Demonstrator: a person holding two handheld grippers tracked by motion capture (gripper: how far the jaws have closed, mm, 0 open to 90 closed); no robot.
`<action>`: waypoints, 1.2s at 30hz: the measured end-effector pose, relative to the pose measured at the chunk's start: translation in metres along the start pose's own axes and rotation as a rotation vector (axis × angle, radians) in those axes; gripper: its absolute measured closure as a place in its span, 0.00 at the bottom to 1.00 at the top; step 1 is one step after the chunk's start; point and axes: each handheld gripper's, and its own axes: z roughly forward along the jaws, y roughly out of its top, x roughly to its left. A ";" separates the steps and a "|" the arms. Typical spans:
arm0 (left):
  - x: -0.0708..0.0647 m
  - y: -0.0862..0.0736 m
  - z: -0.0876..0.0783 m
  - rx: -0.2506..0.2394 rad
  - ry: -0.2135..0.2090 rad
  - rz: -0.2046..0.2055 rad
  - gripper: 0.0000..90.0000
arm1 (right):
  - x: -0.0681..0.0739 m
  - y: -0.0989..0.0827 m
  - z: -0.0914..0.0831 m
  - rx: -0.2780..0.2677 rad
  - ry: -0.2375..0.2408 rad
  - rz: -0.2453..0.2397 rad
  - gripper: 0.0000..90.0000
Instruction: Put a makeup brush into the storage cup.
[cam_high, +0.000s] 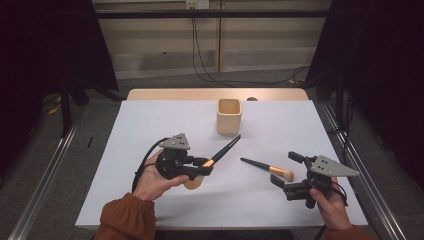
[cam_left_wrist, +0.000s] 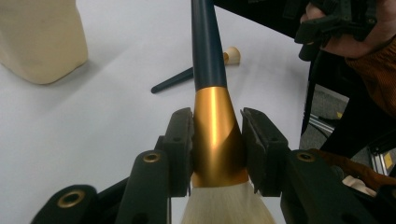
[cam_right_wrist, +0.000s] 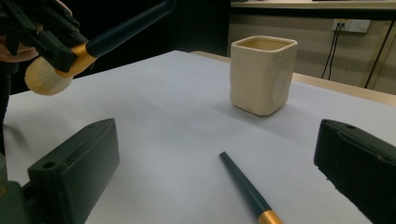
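A big brush with a dark handle, gold ferrule (cam_left_wrist: 217, 135) and pale bristles (cam_high: 192, 182) is held off the table. My left gripper (cam_high: 204, 167) is shut on that ferrule, and the handle slants toward the cream cup (cam_high: 229, 116). A smaller brush (cam_high: 267, 168) lies flat on the white table, its tan head nearest my right gripper (cam_high: 286, 169). The right gripper (cam_right_wrist: 215, 140) is open, its jaws wide apart on either side of the small brush's handle (cam_right_wrist: 243, 186) and a little behind it. The cup (cam_right_wrist: 264, 74) stands upright beyond.
The white table top (cam_high: 150, 130) ends in a wooden strip at the back. Metal rails run along the floor on both sides. Cables hang from a wall socket (cam_high: 197, 5) behind the table. Dark curtains flank the space.
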 end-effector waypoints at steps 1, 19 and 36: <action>0.000 0.001 0.000 0.008 -0.002 0.004 0.72 | 0.000 0.002 0.001 0.003 0.007 -0.001 0.00; -0.005 0.012 0.014 0.151 -0.043 0.082 0.72 | 0.003 0.027 0.026 0.104 0.114 -0.069 0.01; -0.001 0.012 0.022 0.246 -0.073 0.089 0.72 | 0.009 0.042 0.048 0.281 0.254 -0.119 0.01</action>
